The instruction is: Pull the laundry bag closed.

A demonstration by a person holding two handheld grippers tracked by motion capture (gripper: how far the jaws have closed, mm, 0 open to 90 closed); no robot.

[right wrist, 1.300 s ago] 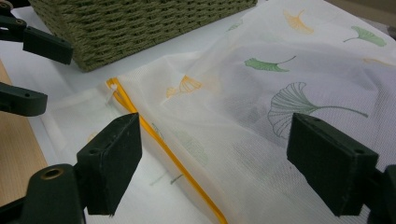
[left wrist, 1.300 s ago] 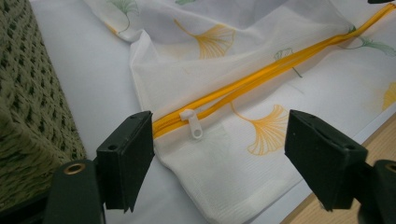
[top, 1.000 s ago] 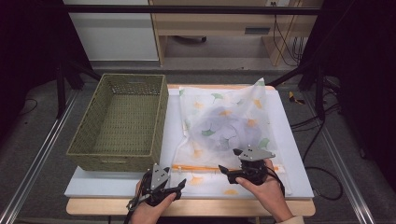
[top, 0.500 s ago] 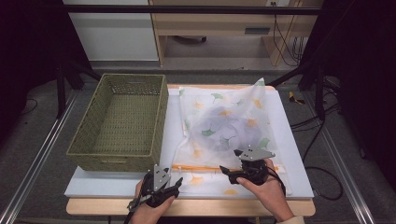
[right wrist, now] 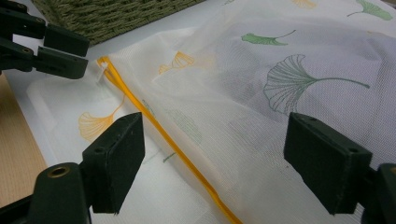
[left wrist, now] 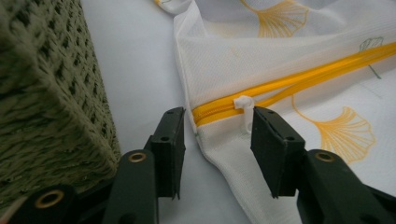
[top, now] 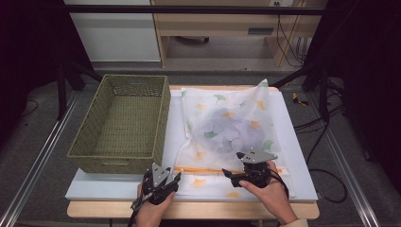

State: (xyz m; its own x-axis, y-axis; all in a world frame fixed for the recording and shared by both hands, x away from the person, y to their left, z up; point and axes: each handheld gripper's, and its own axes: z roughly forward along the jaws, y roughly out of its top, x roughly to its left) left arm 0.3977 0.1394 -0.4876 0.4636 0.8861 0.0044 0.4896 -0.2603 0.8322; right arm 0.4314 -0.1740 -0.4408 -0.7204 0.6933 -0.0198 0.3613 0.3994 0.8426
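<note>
Mesh laundry bag (top: 227, 130), white, ginkgo-leaf print, orange zipper (left wrist: 299, 77), left claw (left wrist: 217, 135) narrowing around white pull tab (left wrist: 245, 109), right claw (right wrist: 215, 163) wide.

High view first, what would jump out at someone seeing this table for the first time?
Probably the white mesh laundry bag printed with ginkgo leaves, spread over the right half of the table, with something dark showing through it. Its orange zipper runs along the near edge, where the left tool has been closing around the white zipper pull. The green woven basket sits at the left.
</note>
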